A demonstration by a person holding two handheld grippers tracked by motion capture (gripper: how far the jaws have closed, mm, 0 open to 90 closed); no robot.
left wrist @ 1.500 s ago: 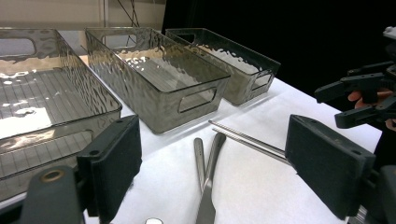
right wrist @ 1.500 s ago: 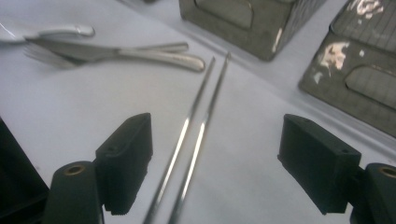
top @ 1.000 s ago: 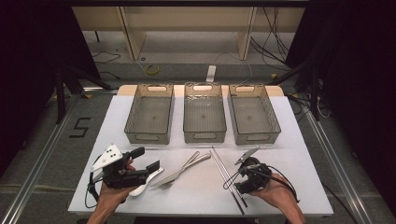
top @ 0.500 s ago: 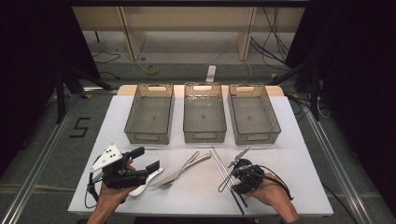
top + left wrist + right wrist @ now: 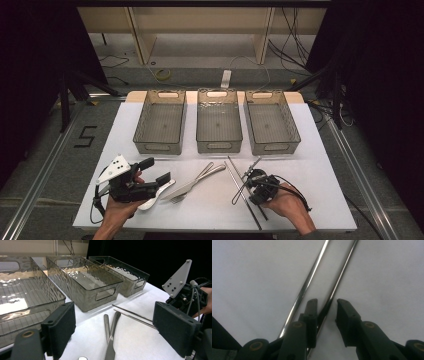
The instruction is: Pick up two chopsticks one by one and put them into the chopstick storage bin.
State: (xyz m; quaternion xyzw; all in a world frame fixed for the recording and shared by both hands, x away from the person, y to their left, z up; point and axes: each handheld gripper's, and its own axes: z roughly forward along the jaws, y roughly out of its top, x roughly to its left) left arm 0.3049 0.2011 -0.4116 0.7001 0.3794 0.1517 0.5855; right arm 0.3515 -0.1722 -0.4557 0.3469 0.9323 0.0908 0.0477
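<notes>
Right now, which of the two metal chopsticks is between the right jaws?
The right-hand chopstick in the right gripper view: its lower end runs between the jaws. The other chopstick passes outside the left jaw.

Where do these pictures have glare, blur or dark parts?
High view: the white table is brightly lit, the surroundings nearly black. Left gripper view: glare on the rippled bins; near jaw pads soft. Right gripper view: the steel chopsticks carry bright streaks, and the right gripper is blurred.

Three empty bins [image 5: 161, 126] [image 5: 219, 124] [image 5: 271, 125] stand in a row on the white table [image 5: 325, 175]; a knife [image 5: 192, 183], a fork [image 5: 200, 176] and a white spoon [image 5: 152, 201] lie before them.
</notes>
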